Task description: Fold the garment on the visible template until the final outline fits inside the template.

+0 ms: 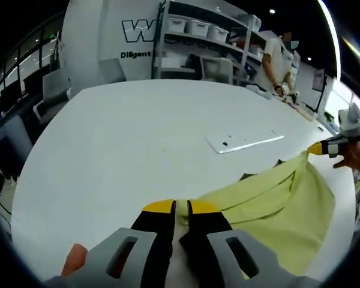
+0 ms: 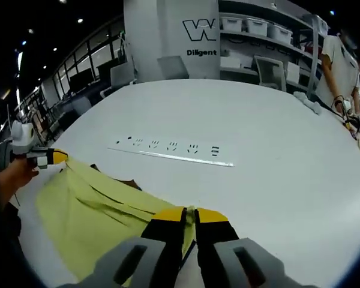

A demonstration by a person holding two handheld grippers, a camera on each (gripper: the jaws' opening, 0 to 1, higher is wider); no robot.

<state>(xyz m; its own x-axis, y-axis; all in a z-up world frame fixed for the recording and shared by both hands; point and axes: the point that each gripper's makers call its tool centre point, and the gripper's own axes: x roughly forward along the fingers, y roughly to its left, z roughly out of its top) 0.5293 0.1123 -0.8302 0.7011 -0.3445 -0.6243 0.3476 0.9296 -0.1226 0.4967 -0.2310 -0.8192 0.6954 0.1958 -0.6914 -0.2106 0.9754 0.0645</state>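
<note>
Stretching between both claws, yellow garment [image 1: 276,198], corners seemingly pinched, above table [image 1: 126,144]

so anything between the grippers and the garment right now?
No. Both are already on it: the left gripper and right gripper are each shut on an edge of the yellow garment. The power strip lies beyond, apart.

Pale yellow-green garment [image 1: 276,198], white table [image 1: 126,138], white power strip [image 2: 171,151], yellow-tipped black jaws.
</note>
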